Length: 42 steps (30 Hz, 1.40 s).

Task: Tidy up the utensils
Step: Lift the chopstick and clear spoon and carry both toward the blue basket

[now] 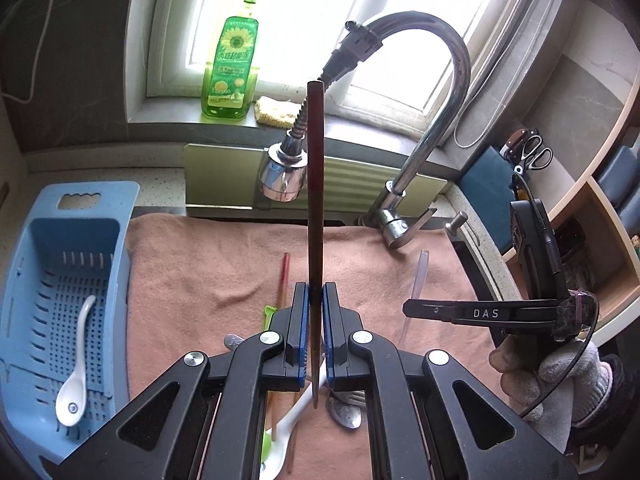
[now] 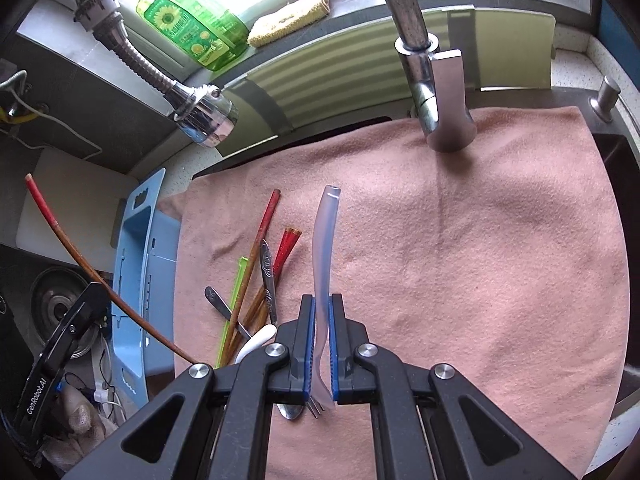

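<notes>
My left gripper (image 1: pixel 316 300) is shut on a dark brown chopstick (image 1: pixel 315 184) that points up and forward over the pink towel (image 1: pixel 208 272). It also shows in the right wrist view (image 2: pixel 76 248) at the left, above the blue basket (image 2: pixel 136 264). My right gripper (image 2: pixel 322 308) is shut on a translucent plastic utensil (image 2: pixel 325 240) held above the towel (image 2: pixel 460 260). A pile of chopsticks (image 2: pixel 260 248), metal spoons (image 2: pixel 267 268), a fork and a white spoon (image 2: pixel 256 342) lies on the towel. The blue basket (image 1: pixel 36 272) holds one white spoon (image 1: pixel 76 376).
A chrome faucet (image 1: pixel 440 120) with a pull-out spray head (image 1: pixel 282 172) arches over the sink. A green dish soap bottle (image 1: pixel 232 68) and a yellow sponge (image 1: pixel 276 112) sit on the windowsill. Scissors (image 1: pixel 534 152) hang at the right.
</notes>
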Available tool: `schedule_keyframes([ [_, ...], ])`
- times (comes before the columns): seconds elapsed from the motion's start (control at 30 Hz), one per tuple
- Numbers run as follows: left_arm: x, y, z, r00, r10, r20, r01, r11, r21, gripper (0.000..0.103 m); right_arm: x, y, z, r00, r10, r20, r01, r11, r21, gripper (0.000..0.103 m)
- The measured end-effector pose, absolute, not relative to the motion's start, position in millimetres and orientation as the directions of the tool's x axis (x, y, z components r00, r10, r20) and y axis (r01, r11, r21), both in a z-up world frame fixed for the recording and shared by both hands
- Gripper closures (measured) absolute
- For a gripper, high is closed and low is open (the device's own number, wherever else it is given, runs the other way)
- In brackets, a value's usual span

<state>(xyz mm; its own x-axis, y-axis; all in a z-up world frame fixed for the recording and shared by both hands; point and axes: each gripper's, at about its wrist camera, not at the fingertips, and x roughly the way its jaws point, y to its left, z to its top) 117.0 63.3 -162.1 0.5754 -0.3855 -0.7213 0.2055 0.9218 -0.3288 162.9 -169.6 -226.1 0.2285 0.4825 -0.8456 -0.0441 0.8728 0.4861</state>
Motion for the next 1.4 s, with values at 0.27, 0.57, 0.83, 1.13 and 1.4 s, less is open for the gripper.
schedule_keyframes([
  [0.27, 108.6, 81.1, -145.1, 0.594, -0.383, -0.707, 0.205, 0.922, -0.328, 0.098, 163.7, -151.4, -198.8, 0.236, 0.528, -0.816, -0.103, 0.848, 0.519, 0.097],
  [0.57, 89.2, 145.6, -131.9, 0.628, -0.295, -0.72, 0.118, 0.951, -0.287, 0.098, 158.8, -69.9, -163.5, 0.2, 0.624, -0.755, -0.232, 0.779, 0.582, 0.097],
  [0.83, 75.3, 222.1, -140.0, 0.608, -0.218, -0.764, 0.008, 0.963, -0.269, 0.098, 150.8, 25.9, -159.0, 0.099, 0.689, -0.718, -0.318, 0.706, 0.633, 0.097],
  [1.13, 82.2, 279.0, -164.7, 0.55, -0.18, -0.816, -0.066, 0.964, -0.257, 0.098, 152.9, 109.0, -175.4, 0.036, 0.664, -0.747, -0.361, 0.705, 0.61, 0.097],
  [1.4, 94.0, 283.5, -194.3, 0.478, -0.212, -0.852, -0.042, 0.964, -0.263, 0.098, 158.6, 149.0, -202.2, -0.009, 0.607, -0.795, -0.378, 0.734, 0.564, 0.097],
])
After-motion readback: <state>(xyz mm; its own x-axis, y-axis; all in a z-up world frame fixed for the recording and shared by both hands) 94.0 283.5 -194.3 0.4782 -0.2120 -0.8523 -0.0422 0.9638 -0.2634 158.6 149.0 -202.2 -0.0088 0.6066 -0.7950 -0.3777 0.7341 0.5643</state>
